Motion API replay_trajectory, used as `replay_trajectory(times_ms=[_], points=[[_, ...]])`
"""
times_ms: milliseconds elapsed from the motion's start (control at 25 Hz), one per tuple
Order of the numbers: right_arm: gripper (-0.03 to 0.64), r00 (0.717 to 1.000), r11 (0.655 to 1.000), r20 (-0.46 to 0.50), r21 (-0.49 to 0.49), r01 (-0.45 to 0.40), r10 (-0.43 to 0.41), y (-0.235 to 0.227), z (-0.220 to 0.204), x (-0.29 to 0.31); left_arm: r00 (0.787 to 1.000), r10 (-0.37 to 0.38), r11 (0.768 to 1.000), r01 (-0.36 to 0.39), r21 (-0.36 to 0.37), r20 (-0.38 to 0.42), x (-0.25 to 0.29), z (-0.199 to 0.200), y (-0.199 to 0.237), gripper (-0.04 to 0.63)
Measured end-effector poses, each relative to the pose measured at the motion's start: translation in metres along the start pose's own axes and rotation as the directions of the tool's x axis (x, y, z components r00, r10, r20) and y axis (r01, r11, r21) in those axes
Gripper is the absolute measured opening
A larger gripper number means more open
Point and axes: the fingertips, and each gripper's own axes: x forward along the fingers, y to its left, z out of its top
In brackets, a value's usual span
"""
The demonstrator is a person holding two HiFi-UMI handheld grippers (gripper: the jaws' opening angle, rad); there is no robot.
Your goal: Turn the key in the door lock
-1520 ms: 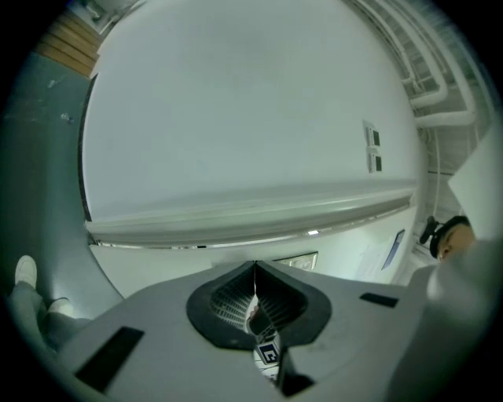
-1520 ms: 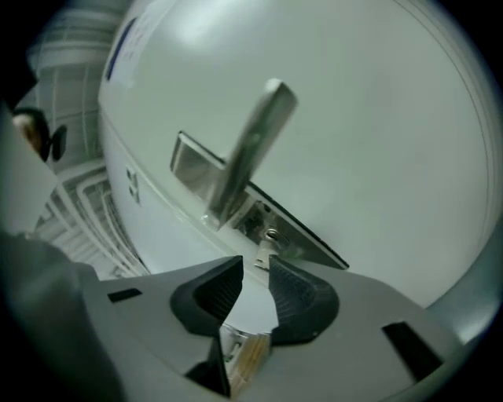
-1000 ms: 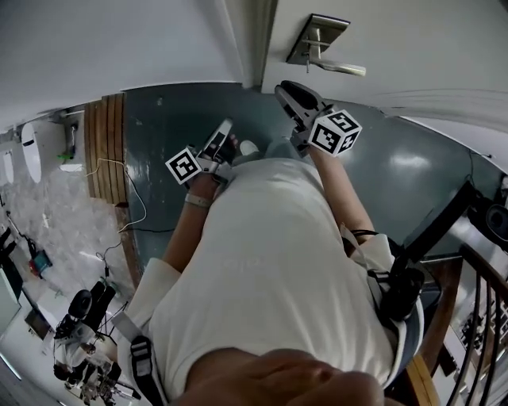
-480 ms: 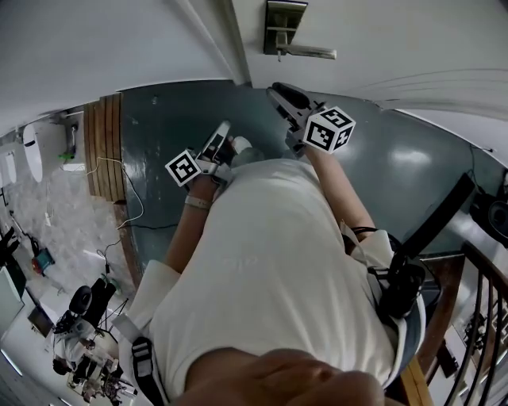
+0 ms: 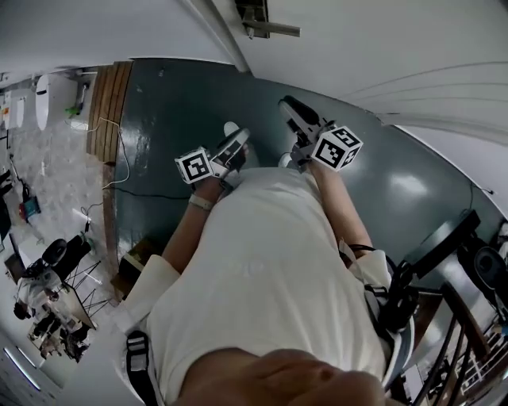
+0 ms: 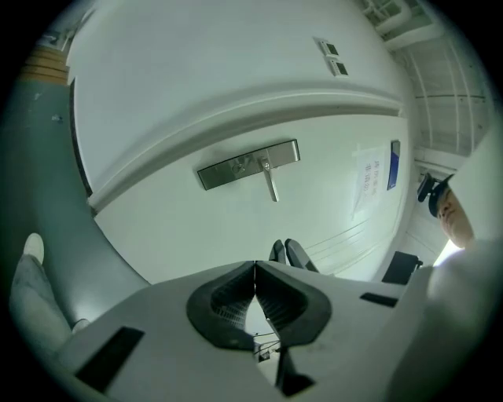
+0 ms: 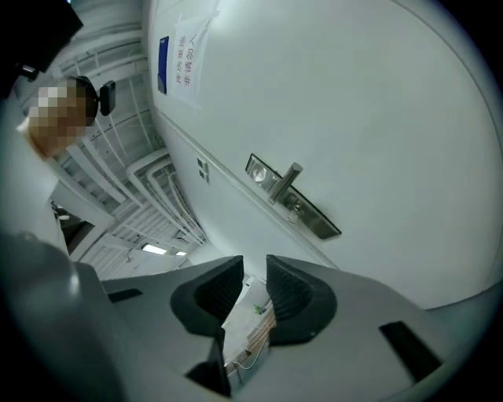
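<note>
The left tool (image 5: 238, 141) (image 6: 255, 271) is clenched: its dark ribbed pads meet at the tips with nothing caught between them. The right tool (image 5: 288, 104) (image 7: 254, 271) is released, its jaws standing apart with an empty gap. Both point away from the person toward the far door (image 5: 373, 40), the right one slightly farther forward, and both are well apart from it.

On the door sits the lock plate (image 5: 254, 11) (image 6: 247, 165) (image 7: 295, 206), a narrow metal strip. In the left gripper view its long axis runs nearly left to right, rising a little at the right. In the right gripper view it slants from upper left to lower right. A slim lever (image 5: 276, 30) (image 6: 271, 183) (image 7: 288, 180) juts from the plate; in the head view it points right. Whether a key is in the lock is too small to tell.

Farther along the wall hangs a paper sheet (image 6: 368, 179) (image 7: 189, 59) beside a blue label (image 6: 394, 165) (image 7: 163, 64); the print on both is too small to read. The floor (image 5: 182, 103) below is dark grey-green.
</note>
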Motion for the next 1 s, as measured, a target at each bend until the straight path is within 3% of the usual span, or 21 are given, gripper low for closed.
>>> replay_trajectory(times_ms=[120,240,480,720,840,1000], points=[[0.089,0.999,0.999,-0.030,0.024,-0.038,0.039,0.003,-0.011,-0.020,0.997,0.012,1.000,-0.012,-0.002,0.080,-0.008,-0.013,-0.009,0.008],[0.089,0.997,0.997,-0.024,0.037,-0.073,0.074,0.015,-0.012,-0.035,0.991,-0.027,0.999,0.023,0.032,0.130,-0.014,-0.021,-0.028,0.006],[0.089,0.996,0.996,0.007,0.039,-0.085,0.085,0.036,-0.010,-0.051,0.996,-0.063,0.970,0.047,0.239,0.057,-0.018,-0.025,-0.060,0.006],[0.089,0.996,0.995,0.042,0.050,-0.082,0.080,0.064,-0.022,-0.052,0.994,-0.105,0.943,0.096,0.320,0.009,-0.042,-0.027,-0.078,0.006],[0.089,0.996,0.996,0.037,0.029,-0.085,0.084,0.080,-0.032,-0.045,0.990,-0.137,0.935,0.118,0.334,0.033,-0.058,-0.022,-0.075,0.006],[0.087,0.999,0.999,0.031,0.006,-0.036,0.036,0.088,-0.043,-0.035,0.985,-0.170,0.916,0.153,0.371,0.012,-0.074,-0.018,-0.076,0.006]])
